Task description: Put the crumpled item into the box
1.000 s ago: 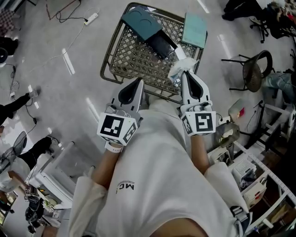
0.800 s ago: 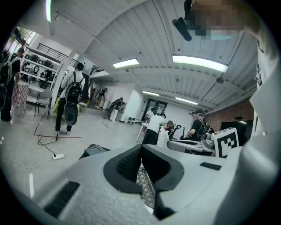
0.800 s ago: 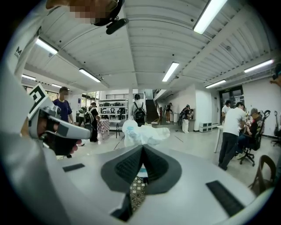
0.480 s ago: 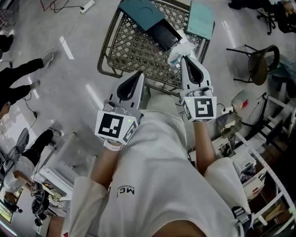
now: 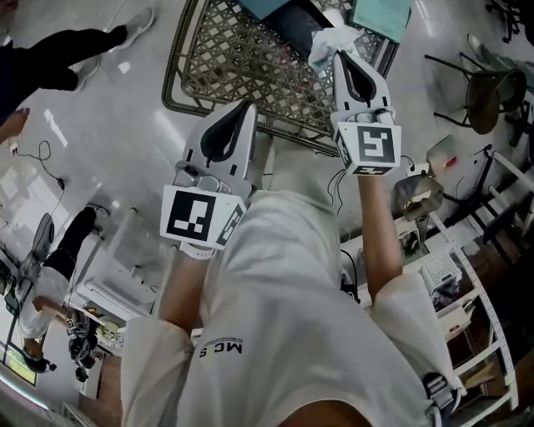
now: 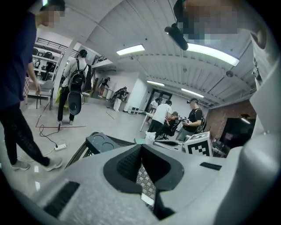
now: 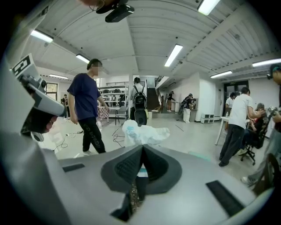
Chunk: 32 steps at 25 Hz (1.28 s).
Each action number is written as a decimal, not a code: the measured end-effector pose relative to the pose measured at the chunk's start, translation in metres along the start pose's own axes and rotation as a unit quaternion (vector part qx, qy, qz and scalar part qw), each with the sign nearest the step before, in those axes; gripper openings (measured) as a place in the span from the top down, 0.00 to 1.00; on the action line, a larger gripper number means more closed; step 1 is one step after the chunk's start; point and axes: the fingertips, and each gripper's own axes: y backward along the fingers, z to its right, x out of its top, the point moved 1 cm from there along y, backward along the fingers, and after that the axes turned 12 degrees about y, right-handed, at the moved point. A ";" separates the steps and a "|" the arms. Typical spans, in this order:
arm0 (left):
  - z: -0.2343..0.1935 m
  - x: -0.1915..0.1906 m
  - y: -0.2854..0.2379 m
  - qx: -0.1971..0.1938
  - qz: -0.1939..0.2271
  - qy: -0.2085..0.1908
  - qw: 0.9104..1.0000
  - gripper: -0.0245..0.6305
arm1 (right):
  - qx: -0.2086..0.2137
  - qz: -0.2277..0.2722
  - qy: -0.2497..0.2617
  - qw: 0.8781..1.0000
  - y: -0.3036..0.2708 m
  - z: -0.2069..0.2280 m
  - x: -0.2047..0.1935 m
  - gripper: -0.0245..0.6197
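Observation:
In the head view my right gripper [image 5: 340,55] is shut on a crumpled white item [image 5: 331,39] and holds it over the far right part of a wire basket [image 5: 242,67]. A dark box [image 5: 294,18] lies inside that basket, partly cut off by the top edge. In the right gripper view the crumpled item [image 7: 141,132] bunches up just past the right gripper's [image 7: 142,148] closed jaws. My left gripper [image 5: 247,107] hovers over the basket's near rim, shut with nothing in it; in its own view the left gripper [image 6: 141,150] shows only basket mesh beyond the jaws.
A teal lid [image 5: 382,17] leans at the basket's far right corner and another teal lid [image 6: 102,142] rests on its far left. A person [image 5: 62,62] walks at the upper left. A chair [image 5: 488,96] and racks [image 5: 467,292] stand to the right; cables lie on the floor.
Both grippers have moved forward toward the basket, the right one carrying the crumpled item farther over it. The person at the left has walked closer.

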 end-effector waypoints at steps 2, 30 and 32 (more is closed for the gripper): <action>-0.005 -0.004 -0.010 0.000 -0.002 0.004 1.000 0.93 | 0.000 -0.006 0.000 1.000 -0.014 0.004 -0.014 0.94; -0.021 -0.051 -0.056 0.012 -0.053 0.014 0.998 0.93 | 0.062 -0.144 0.004 0.988 -0.127 -0.023 -0.181 0.94; -0.021 -0.053 -0.056 0.012 -0.053 0.014 0.998 0.93 | 0.070 -0.166 0.001 0.984 -0.128 -0.027 -0.193 0.94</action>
